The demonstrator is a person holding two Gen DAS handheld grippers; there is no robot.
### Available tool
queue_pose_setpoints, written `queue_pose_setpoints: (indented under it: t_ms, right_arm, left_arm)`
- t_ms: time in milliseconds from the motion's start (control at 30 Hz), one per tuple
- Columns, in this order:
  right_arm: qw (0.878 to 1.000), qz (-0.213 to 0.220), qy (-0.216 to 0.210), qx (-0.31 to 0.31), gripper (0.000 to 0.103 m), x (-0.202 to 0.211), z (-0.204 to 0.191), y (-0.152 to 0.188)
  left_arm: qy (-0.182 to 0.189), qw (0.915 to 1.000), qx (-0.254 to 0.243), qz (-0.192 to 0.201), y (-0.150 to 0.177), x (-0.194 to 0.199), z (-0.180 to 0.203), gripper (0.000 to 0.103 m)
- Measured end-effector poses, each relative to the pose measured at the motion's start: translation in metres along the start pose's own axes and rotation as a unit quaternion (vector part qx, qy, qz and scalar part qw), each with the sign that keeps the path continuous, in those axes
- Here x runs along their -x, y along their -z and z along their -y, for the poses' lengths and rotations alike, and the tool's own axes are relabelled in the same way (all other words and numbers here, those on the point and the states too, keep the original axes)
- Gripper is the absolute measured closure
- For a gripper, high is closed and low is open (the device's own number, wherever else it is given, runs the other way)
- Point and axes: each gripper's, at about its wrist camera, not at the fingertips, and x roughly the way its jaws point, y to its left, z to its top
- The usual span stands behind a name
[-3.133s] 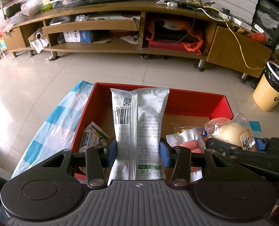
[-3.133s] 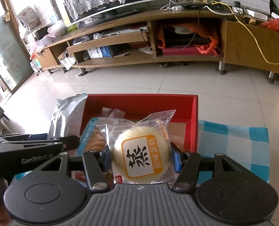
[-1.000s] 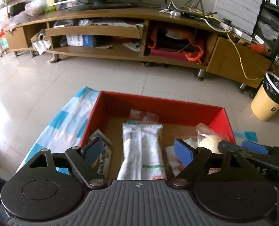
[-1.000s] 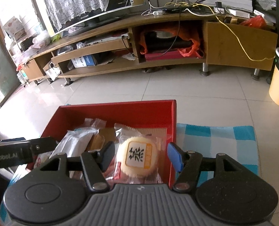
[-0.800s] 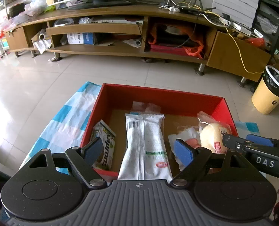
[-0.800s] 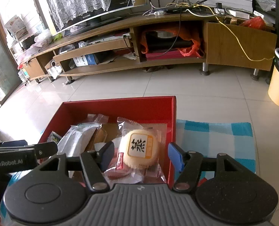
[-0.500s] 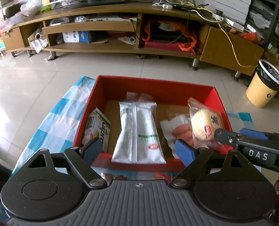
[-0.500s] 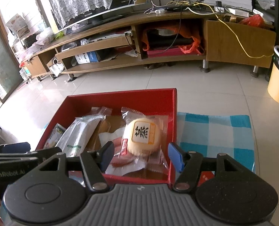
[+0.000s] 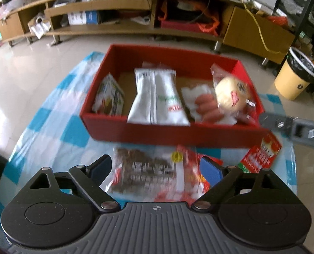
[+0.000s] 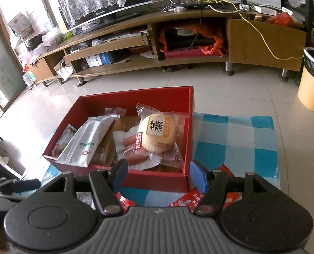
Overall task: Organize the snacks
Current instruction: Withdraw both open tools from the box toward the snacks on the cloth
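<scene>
A red box (image 9: 178, 132) (image 10: 157, 178) on a blue-checked cloth (image 9: 51, 127) (image 10: 233, 139) holds a silver snack pack (image 9: 157, 97) (image 10: 87, 139), a round bun in clear wrap (image 9: 229, 93) (image 10: 157, 135), a sausage pack (image 9: 205, 108) (image 10: 133, 148) and a small green packet (image 9: 108, 97) (image 10: 63, 139). My left gripper (image 9: 157, 169) is open and empty, above a clear bag of brown snacks (image 9: 144, 169) and a red packet (image 9: 191, 169) lying in front of the box. My right gripper (image 10: 157, 175) is open and empty at the box's near wall. A red packet (image 9: 260, 154) (image 10: 191, 201) lies by the box's near right corner.
A long wooden TV stand (image 10: 157, 42) (image 9: 135, 10) runs across the back over tiled floor. A yellow bin (image 9: 294, 74) (image 10: 313, 80) stands at the right. The right gripper's body (image 9: 294, 127) shows at the left view's right edge.
Both grippers let go of the silver pack and the bun, which now lie in the box. Both have pulled back toward me, bringing the packets in front of the box into view.
</scene>
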Motion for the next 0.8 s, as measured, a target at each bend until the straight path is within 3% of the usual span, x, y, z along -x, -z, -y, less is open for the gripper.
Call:
queue_pose_setpoints:
  t_ms: [133,433,567,800]
  right_arm:
    - [1.000,-0.004,-0.004,0.003,0.038,0.003,0.001,0.004]
    - [1.000,-0.011,-0.005,0.007,0.038,0.001,0.009,0.006]
    - [1.000,-0.017,-0.006,0.013,0.038,-0.001,0.008,0.006]
    - [0.999,-0.020,-0.025,0.020,0.037,0.003,0.003,0.006]
  left_arm:
    - [0.016,0.9992,0.024,-0.028,0.003,-0.015,-0.003,0.009]
    - [-0.004,0.9975,0.055,-0.044,-0.006,-0.052,-0.004,0.007]
    - [-0.014,0.9977,0.027,-0.061,-0.001,-0.060,-0.001,0.005]
    - [0.024,0.9953,-0.013,-0.092,0.043,-0.035,0.002,0.003]
